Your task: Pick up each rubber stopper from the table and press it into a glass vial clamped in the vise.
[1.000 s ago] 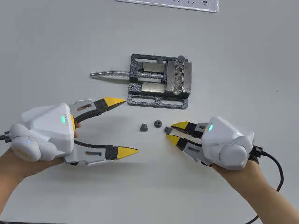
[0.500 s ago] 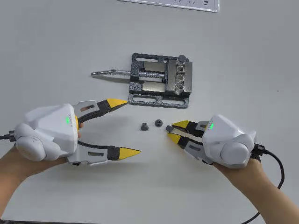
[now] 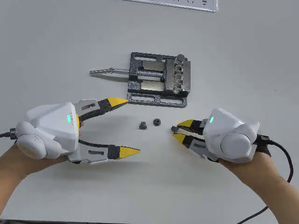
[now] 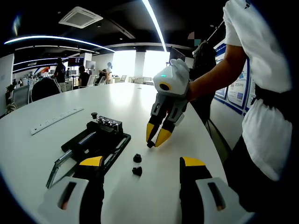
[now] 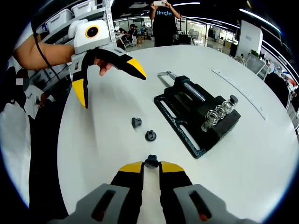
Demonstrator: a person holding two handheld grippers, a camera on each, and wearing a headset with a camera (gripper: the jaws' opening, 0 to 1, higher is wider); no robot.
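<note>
- We cannot make out the shape of the stopper [image 3: 174, 129] in the head view, since the yellow tips of the right gripper [image 3: 177, 131] cover most of it.
- In that view the vials [image 3: 177, 77] in the vise [image 3: 154, 100] are too small for us to tell plugged from unplugged.
- The top edge cuts off the white strip [image 3: 173, 3].
- The cable [image 3: 285, 150] runs off the bottom edge.
- In the left gripper view, we see the far people [image 4: 60, 72] only small and blurred.

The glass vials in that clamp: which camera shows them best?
The right gripper view: the vials stand side-on in a row, their clear glass visible above the vise. The head view looks down on the vials as small rings; the left gripper view shows the vials small and distant.
</note>
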